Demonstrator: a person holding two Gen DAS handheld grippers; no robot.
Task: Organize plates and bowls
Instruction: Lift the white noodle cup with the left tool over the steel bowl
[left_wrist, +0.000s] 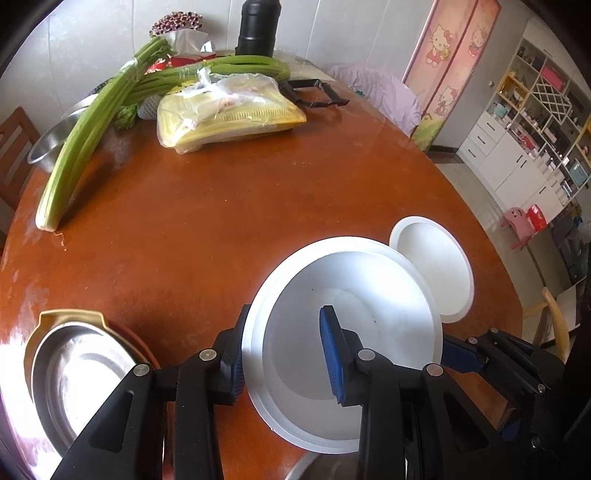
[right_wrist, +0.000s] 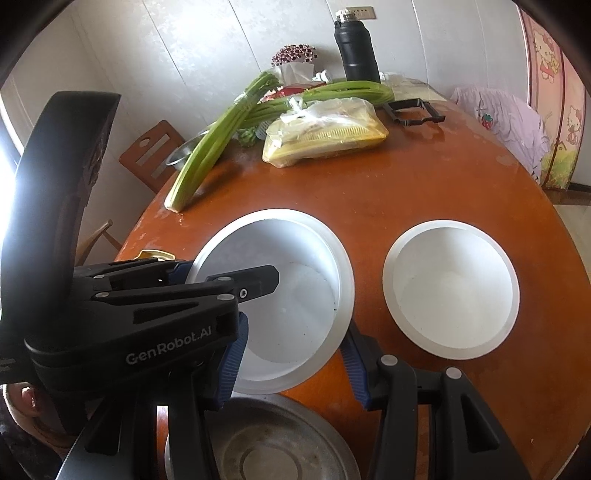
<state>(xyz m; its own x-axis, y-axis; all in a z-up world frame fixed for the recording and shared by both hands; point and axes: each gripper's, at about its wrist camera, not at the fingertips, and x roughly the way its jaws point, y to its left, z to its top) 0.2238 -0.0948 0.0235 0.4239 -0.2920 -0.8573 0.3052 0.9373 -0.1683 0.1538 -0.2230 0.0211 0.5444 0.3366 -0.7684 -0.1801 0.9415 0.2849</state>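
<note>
Above the round wooden table (left_wrist: 221, 229), both tools clench one white bowl (left_wrist: 354, 288), mouth tilted toward the cameras.

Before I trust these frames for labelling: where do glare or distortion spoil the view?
Left wrist view: glare whitens the table at its left edge and the steel dish; fisheye bends the table rim. Right wrist view: blown-out window light at far left; white bowl interiors nearly featureless.
</note>
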